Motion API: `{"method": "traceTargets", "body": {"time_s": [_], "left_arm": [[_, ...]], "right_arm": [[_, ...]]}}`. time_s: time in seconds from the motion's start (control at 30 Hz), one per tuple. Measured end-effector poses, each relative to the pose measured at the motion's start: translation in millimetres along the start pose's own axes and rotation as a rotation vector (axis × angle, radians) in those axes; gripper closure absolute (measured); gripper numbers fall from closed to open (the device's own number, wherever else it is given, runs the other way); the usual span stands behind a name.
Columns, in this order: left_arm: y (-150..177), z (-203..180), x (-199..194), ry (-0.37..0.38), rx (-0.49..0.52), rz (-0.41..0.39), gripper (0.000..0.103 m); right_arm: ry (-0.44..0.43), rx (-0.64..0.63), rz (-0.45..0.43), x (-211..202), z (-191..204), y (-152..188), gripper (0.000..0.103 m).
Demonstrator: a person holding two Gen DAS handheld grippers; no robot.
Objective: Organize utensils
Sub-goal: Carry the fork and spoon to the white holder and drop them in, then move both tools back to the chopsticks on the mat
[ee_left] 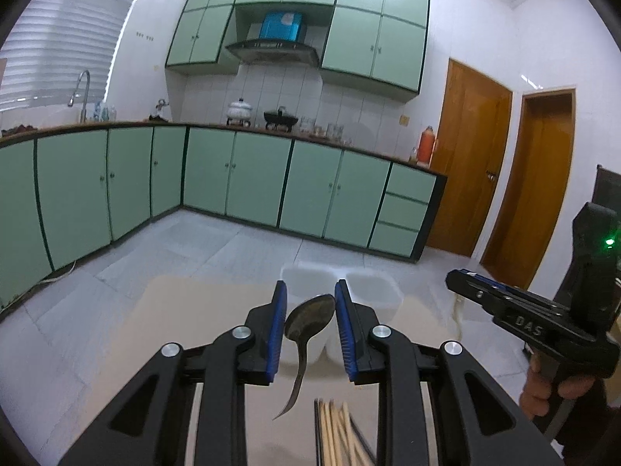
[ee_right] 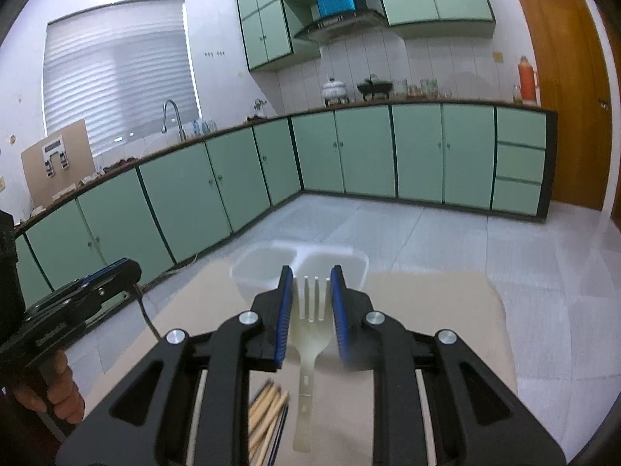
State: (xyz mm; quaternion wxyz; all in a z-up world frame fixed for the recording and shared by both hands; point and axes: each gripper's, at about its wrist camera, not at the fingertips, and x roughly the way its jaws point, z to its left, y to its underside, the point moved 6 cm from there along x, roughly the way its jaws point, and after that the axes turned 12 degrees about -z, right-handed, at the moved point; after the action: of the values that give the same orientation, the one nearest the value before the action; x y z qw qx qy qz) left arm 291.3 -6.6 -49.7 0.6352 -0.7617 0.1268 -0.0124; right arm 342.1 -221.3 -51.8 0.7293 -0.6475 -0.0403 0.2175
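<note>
Two utensils are in the air at once, so I note both grips before anything else.

Left hand-held gripper [ee_left: 311, 303]: clenched on one dark metal spoon [ee_left: 306, 330]. The bowl sits between the blue pads, and the handle curves down toward me, clear of the table [ee_left: 186, 310]. I judge the hold thin: only the bowl's edges seem pinched, so the spoon could pivot or slip out if I swing it.

Centre, lying on the table below the grippers: one bundle of chopsticks [ee_left: 337, 431], some pale wood, some dark. I cannot count the sticks.

Right hand-held gripper [ee_right: 310, 287]: clenched on one pale plastic fork [ee_right: 310, 334], pads on the sides of its head, four tines pointing forward, handle hanging back over the table. The plastic looks smooth, so I judge the same slipping risk, and a squeeze could flex it.

Ahead of both: one translucent white organizer [ee_right: 248, 268] with two compartments side by side near the table's far edge. I see nothing in either.

Risks from here, as I judge them:
- the organizer looks light and sits close to the edge, so a nudge could push it off
- the two grippers are near each other and could knock together over the same tray
- a hanging handle could catch the rim on the way in
</note>
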Motion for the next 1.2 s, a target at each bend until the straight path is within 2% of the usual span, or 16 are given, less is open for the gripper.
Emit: {"method": "traceTargets", "body": {"time_s": [0.3, 0.47, 0.73, 0.87, 0.93, 1.0, 1.1, 1.2], "left_arm": [[-69.4, -5.2, 29.9, 0.038, -0.021, -0.117, 0.078], [-88.1, -15.6, 62.0, 0.069, -0.010, -0.129, 0.078], [-57.4, -7.2, 126.7, 0.064, -0.035, -0.048, 0.078], [-30.1, 7.1, 149.7, 0.052, -0.065, 0.021, 0.078], [-19.3, 11.6, 152.2, 0.049, -0.066, 0.050, 0.078], [-13.4, 14.3, 151.7, 0.046, -0.059, 0.062, 0.077], [-10.0, 14.0, 144.2, 0.048, -0.058, 0.069, 0.069], [-11.3, 13.0, 132.5, 0.046, -0.054, 0.077, 0.063]], "right_arm": [[-0.006, 0.001, -0.101, 36.3, -13.9, -61.3, 0.084], [0.025, -0.003, -0.113, 70.0, -25.1, -74.4, 0.084], [0.096, -0.007, -0.095, 119.8, -39.4, -54.6, 0.084], [0.087, 0.015, -0.050, 134.3, -41.9, -36.4, 0.083], [0.068, 0.036, -0.029, 135.6, -41.1, -28.8, 0.081], [0.065, 0.032, -0.015, 133.1, -38.9, -22.6, 0.073], [0.072, 0.034, -0.008, 126.9, -37.4, -19.2, 0.070], [0.087, 0.049, -0.020, 110.5, -37.9, -19.5, 0.061]]}}
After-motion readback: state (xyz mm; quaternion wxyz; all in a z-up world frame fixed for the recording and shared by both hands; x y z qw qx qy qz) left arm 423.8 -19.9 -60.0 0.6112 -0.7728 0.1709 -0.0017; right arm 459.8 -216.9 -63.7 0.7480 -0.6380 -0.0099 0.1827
